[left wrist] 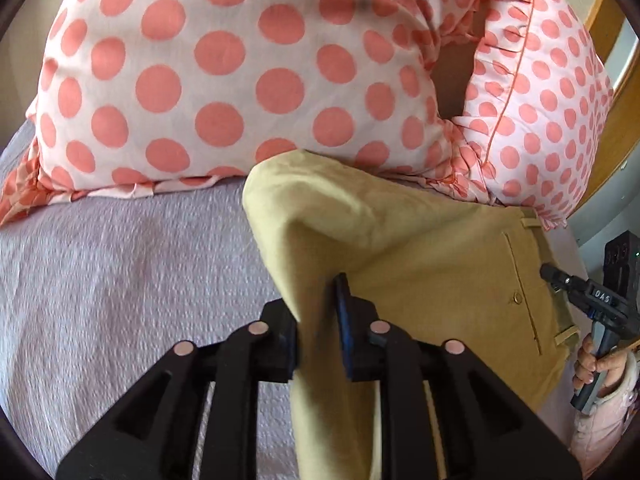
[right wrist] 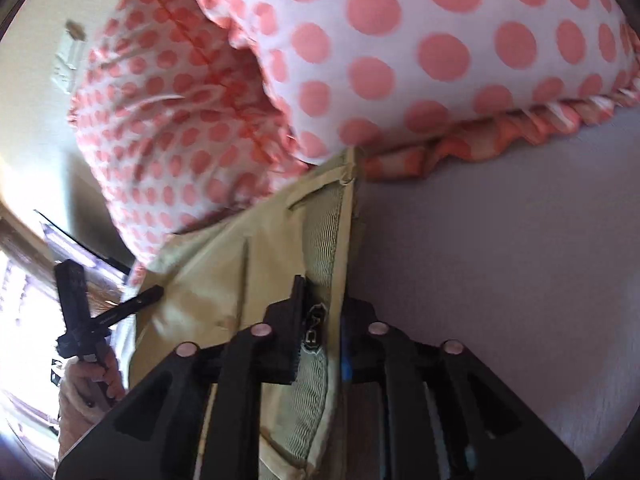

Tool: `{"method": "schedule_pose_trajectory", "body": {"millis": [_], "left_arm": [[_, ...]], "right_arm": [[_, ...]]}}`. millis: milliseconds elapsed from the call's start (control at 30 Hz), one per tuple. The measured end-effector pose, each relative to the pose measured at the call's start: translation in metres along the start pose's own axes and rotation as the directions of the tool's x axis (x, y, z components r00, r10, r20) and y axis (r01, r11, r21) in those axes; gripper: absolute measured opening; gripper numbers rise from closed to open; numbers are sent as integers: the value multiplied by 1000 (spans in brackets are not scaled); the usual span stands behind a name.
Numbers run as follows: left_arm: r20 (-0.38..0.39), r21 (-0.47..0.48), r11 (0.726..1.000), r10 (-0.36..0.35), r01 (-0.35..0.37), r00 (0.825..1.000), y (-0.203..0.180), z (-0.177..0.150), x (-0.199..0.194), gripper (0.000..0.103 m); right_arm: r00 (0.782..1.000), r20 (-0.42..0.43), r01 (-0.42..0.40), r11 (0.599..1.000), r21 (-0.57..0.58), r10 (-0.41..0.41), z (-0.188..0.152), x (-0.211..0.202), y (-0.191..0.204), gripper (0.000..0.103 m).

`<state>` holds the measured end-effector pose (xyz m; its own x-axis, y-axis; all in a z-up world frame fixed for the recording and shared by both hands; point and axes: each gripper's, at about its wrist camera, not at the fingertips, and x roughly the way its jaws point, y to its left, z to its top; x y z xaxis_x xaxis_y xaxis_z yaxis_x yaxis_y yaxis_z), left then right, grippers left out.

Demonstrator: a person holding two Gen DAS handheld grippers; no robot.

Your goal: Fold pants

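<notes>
Looking like a bedroom in a home. Lying across a bed [left wrist: 120, 280] dressed in a pale lilac textured cover, with two plump pillows [left wrist: 224, 72] in white cotton with coral polka dots and frilled, piped edges propped at its head. Showing a wooden frame [left wrist: 612, 92], light oak in tone, curving behind the smaller-dotted pillow [left wrist: 544, 112]. Letting in bright daylight from a window [right wrist: 20, 300] at the side. Serving as the work surface for khaki pants [left wrist: 400, 248] spread over the cover.
</notes>
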<state>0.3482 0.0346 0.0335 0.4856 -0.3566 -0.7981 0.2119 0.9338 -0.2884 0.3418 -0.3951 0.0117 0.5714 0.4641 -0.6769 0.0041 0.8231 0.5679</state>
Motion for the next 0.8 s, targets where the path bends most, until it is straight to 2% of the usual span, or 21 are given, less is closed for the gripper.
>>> {"method": "schedule_pose_trajectory", "body": {"millis": [33,100,133,200,300,367,433,467,500,533,567,600,633,667,700,733,800], "left_arm": [[30,-10,1000,15,-15,999,4,-2,-9,24],[105,-12,998,58,-57,993,8,-5,-36,32],[144,-16,999,38,-36,989,8,-9,-53,38],[182,1,998,-65,66,981,-2,-23,-78,43],[129,77,978,-205,196,970,-37,-55,-86,56],[28,86,969,-235,232,972,-61,-75,-66,59],[-79,60,983,-168,172,983,-70,-84,-34,58],[-97,45,988,-143,148,985,-69,-88,-23,56],[-50,55,990,-124,127,991,-69,-91,-26,57],[-41,66,995,-77,79,996,-72,-90,-27,54],[-37,60,997,-55,57,998,-73,-92,-30,54],[-12,53,998,-38,38,999,-74,-96,-39,58],[22,64,998,-14,13,1000,-74,-100,-50,70],[65,85,996,22,-28,998,-75,-106,-63,79],[118,104,990,81,-93,990,-75,-116,-77,94],[172,110,980,148,-168,974,-74,-125,-90,101],[260,104,948,266,-301,928,-73,-150,-113,101]], "right_arm": [[1000,5,27,999,26,-27,-2,-6,-4,39],[996,80,32,999,9,-32,-8,-32,-1,47],[994,110,6,1000,-28,-3,-13,-46,7,51],[990,120,-63,993,-100,75,-27,-63,27,59],[989,34,-137,976,-168,145,-54,-60,56,60],[991,-34,-132,976,-172,128,-70,-45,65,66],[995,-94,-27,988,-152,13,-80,-25,60,66],[996,-88,-29,989,-144,16,-83,-20,58,67],[998,-67,-29,990,-141,19,-84,-22,58,67],[997,-73,-13,991,-131,4,-84,-25,60,68],[998,-63,13,992,-123,-21,-86,-31,64,76],[998,-41,51,990,-128,-56,-91,-40,71,99],[993,-8,112,983,-146,-115,-98,-51,78,102],[983,50,183,967,-177,-177,-108,-62,87,102],[969,120,236,947,-219,-214,-123,-73,97,102],[959,175,265,929,-260,-224,-139,-85,103,102],[932,262,326,893,-311,-250,-171,-94,117,102]]}}
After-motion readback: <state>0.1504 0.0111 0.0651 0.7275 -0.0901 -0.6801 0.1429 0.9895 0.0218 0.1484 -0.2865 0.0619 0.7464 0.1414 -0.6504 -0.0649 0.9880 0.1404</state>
